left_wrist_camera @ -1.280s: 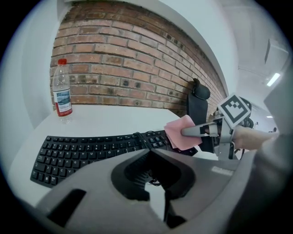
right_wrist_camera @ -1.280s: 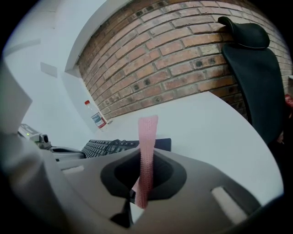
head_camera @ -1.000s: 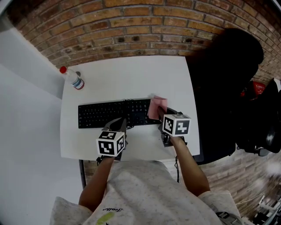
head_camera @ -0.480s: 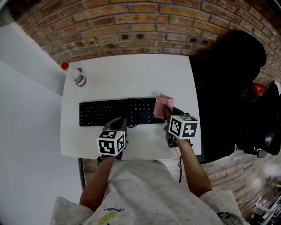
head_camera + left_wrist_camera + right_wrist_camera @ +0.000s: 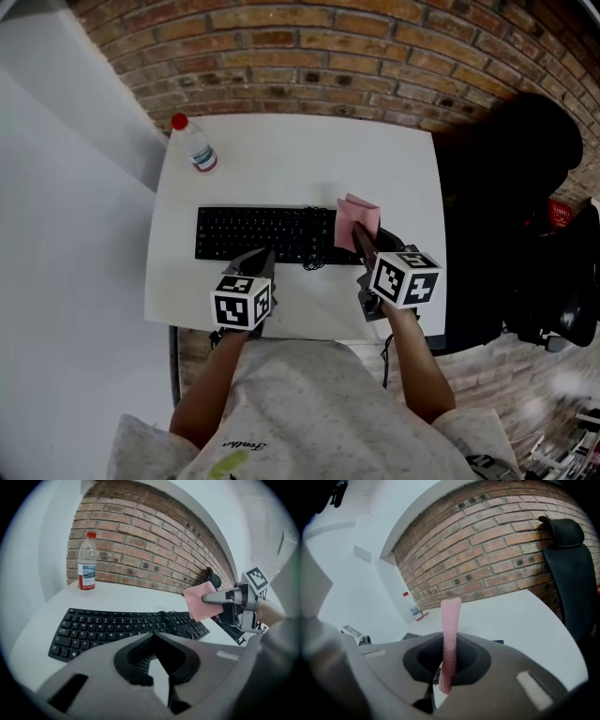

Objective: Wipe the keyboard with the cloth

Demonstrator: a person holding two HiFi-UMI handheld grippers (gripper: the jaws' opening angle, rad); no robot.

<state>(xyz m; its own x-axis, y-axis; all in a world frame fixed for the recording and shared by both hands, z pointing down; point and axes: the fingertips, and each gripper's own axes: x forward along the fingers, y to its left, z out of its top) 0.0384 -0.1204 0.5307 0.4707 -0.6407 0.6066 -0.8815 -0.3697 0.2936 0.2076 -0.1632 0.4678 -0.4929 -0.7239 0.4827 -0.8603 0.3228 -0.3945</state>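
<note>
- The left forearm [image 5: 211, 384] reaches forward from a pale speckled sleeve and holds the left gripper [image 5: 261, 258] over the near edge of the table [image 5: 300, 164], pointing at the keyboard's [image 5: 262, 234] middle
- Its claw is closed, tips together with nothing between them, just short of the keys
- The right forearm [image 5: 412, 356] angles in near the table's near right corner, and the right gripper [image 5: 360, 234] points toward the far edge
- The right claw is clamped on the pink cloth [image 5: 357, 217], which stands upright out of the tips, edge-on in the right gripper view
- The cloth hangs over the keyboard's right end; whether it touches the keys cannot be told
- The black keyboard lies across the table's middle, parallel to the near edge
- Compared with a second ago, the whole table sits further right in the head view, so the camera has shifted; the cloth stays at the keyboard's right end and the left gripper stays at the near edge
- A clear bottle [image 5: 195, 147] with a red cap stands by the far left corner; its label print is too small to read
- The white key legends are also too small to read
- Cursive writing on the shirt front cannot be made out
</note>
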